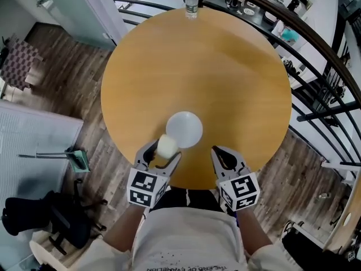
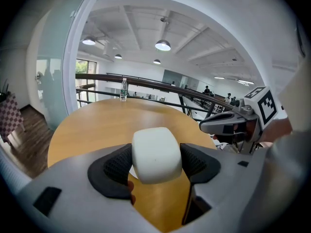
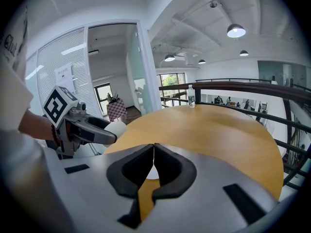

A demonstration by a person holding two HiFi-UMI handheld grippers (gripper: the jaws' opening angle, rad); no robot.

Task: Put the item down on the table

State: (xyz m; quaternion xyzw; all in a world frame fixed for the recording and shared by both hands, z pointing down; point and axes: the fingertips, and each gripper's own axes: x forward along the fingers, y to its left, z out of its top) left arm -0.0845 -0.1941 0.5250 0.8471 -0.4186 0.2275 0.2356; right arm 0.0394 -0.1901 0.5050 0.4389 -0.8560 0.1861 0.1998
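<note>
A white rounded item (image 1: 167, 145) is clamped between the dark pads of my left gripper (image 1: 163, 152), held just above the near edge of the round wooden table (image 1: 225, 72). In the left gripper view the item (image 2: 156, 154) fills the gap between the jaws. It hangs beside a white round plate (image 1: 185, 129) that lies on the table. My right gripper (image 1: 221, 154) hovers over the table's near edge, shut and holding nothing; its pads (image 3: 170, 166) meet in the right gripper view. That view also shows the held item (image 3: 115, 127) at the left.
A water bottle (image 1: 192, 3) stands at the table's far edge. A dark curved railing (image 1: 316, 66) runs behind and to the right of the table. Wood floor and a dark bag (image 1: 51, 219) lie to the left.
</note>
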